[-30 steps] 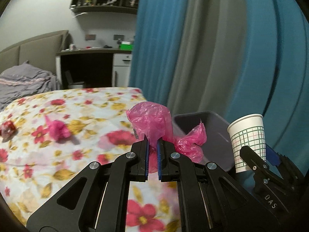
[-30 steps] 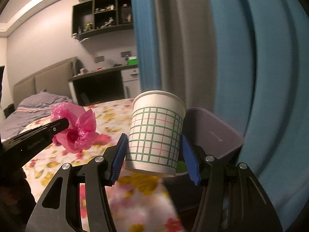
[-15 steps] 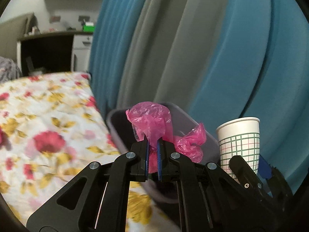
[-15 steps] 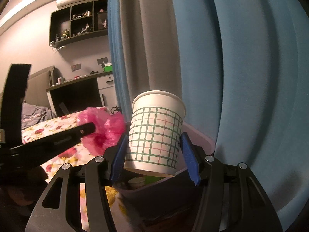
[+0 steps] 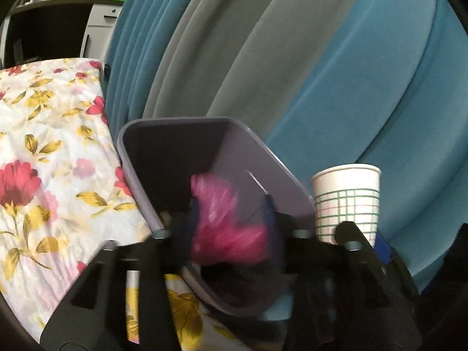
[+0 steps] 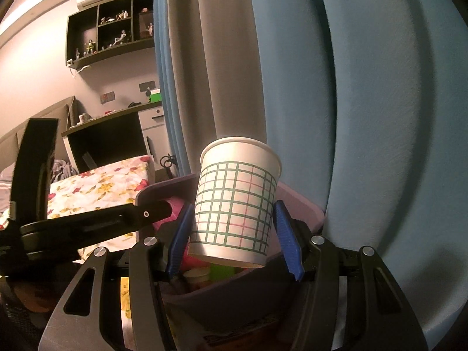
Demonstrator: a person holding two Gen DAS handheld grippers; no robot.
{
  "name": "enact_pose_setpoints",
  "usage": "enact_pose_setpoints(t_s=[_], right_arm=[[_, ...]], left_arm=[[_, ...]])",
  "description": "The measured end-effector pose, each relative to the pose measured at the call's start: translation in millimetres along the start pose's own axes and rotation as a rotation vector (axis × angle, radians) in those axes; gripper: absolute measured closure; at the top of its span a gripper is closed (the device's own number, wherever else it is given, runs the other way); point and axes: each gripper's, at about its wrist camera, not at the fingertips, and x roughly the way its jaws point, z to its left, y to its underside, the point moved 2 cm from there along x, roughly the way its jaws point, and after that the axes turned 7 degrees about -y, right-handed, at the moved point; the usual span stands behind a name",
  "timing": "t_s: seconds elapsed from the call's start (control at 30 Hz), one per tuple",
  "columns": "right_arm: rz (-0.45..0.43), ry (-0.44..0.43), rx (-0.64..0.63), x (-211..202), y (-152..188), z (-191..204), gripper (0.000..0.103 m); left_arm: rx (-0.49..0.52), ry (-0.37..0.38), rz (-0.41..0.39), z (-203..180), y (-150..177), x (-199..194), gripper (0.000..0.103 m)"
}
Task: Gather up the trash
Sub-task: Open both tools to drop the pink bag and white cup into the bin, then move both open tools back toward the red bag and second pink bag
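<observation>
My left gripper [image 5: 231, 222] hangs over the open grey-purple bin [image 5: 175, 121] with its jaws opening. The crumpled pink plastic bag [image 5: 219, 204] is a blur between the spread fingers, above the bin's mouth, and the pads no longer press on it. My right gripper [image 6: 234, 231] is shut on a white paper cup [image 6: 237, 201] with a green and pink grid, held upright over the bin's near right rim [image 6: 301, 204]. The cup [image 5: 348, 199] also shows at the right of the left wrist view. One finger of the left gripper [image 6: 140, 215] reaches in from the left.
A bed with a flowered sheet [image 5: 52, 152] lies against the bin's left side. Blue and grey curtains [image 5: 321, 73] hang close behind the bin. Other trash [image 6: 222, 272] lies inside it. A dark desk [image 6: 111, 134] and a wall shelf [image 6: 117, 38] stand far back.
The left gripper swung right from above the bed to above the bin and tipped downward. Its jaws spread and let the pink bag loose. The right gripper carried the cup closer over the bin.
</observation>
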Motion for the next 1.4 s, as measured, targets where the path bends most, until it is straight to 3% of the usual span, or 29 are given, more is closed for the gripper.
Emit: enact_pose_setpoints(t_s=[0.27, 0.33, 0.47, 0.63, 0.9, 0.97, 1.2, 1.4], right_arm=[[0.089, -0.050, 0.010, 29, 8, 5, 0.046], [0.103, -0.047, 0.004, 33, 11, 7, 0.046], [0.120, -0.043, -0.003, 39, 14, 8, 0.036], [0.124, -0.037, 0.001, 32, 13, 8, 0.035], [0.044, -0.048, 0.009, -12, 2, 19, 0.023], [0.026, -0.054, 0.003, -24, 0, 27, 0.017], [0.001, -0.099, -0.021, -52, -3, 54, 0.014], [-0.004, -0.132, -0.042, -71, 0, 86, 0.010]], left_arm=[[-0.031, -0.118, -0.086, 32, 2, -37, 0.018], [-0.034, -0.161, -0.120, 41, 4, -52, 0.014], [-0.041, -0.234, -0.162, 58, 8, -78, 0.012], [-0.026, -0.332, -0.190, 74, 11, -106, 0.012], [0.010, -0.512, -0.226, 95, 24, -150, 0.008], [0.017, -0.535, -0.231, 98, 30, -162, 0.007], [0.044, -0.645, -0.269, 114, 51, -209, 0.006], [0.026, -0.684, -0.299, 131, 64, -250, 0.006]])
